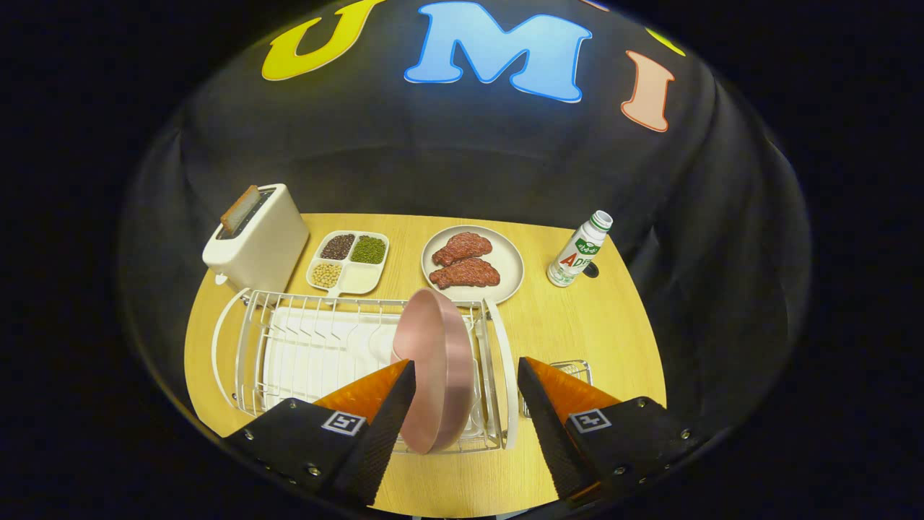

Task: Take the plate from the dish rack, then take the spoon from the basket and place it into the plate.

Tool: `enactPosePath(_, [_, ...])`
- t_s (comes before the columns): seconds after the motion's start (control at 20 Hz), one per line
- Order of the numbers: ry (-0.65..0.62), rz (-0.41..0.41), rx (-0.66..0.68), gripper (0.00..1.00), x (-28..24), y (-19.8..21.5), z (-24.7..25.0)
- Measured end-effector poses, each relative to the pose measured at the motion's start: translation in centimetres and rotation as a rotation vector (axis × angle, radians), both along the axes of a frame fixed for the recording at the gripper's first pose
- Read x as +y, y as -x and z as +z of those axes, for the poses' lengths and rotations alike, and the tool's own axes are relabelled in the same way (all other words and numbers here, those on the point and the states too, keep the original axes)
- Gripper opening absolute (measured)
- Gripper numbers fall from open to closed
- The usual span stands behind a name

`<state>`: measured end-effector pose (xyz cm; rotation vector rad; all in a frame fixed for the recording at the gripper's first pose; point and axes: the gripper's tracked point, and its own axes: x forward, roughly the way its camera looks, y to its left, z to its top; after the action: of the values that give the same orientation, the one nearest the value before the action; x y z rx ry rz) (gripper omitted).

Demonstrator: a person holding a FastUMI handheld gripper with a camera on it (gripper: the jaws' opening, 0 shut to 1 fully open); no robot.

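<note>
Standing on edge at the right end of the white dish rack [289, 347] near the table's front edge, the pink plate [437, 368] sat between the gripper's [465, 375] spread fingers, ungripped; an off-centre pinch risked tipping it against the wires.

The left finger [375, 419] covers the lower edge of the pink plate [437, 361], so can't tell if it's actually touching. The basket [574, 370] is mostly tucked behind the right finger [556, 415], whatever's inside is hidden. The plate blocks part of the dish rack [289, 347]. Bottle [580, 249] label is too small to read.
</note>
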<state>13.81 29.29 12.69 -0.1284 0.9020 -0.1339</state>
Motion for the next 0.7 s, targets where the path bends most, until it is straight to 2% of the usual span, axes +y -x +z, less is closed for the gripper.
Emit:
enactPosePath(0.2, [0.117, -0.024, 0.05, 0.64, -0.4, -0.6, -1.4])
enactPosePath(0.25, [0.14, -0.043, 0.067, 0.52, -0.5, -0.7, -1.5])
enactPosePath(0.3, [0.145, -0.069, 0.085, 0.45, -0.6, -0.4, -2.3])
enactPosePath(0.35, [0.165, -0.101, 0.093, 0.3, -1.0, -0.3, -2.6])
enactPosePath(0.4, [0.195, -0.105, 0.092, 0.21, -1.4, -0.3, -2.7])
enactPosePath(0.5, [0.215, -0.106, 0.098, 0.1, -1.2, -0.3, -2.8])
enactPosePath(0.7, [0.284, -0.085, 0.099, 0.1, -0.2, -0.5, -2.2])
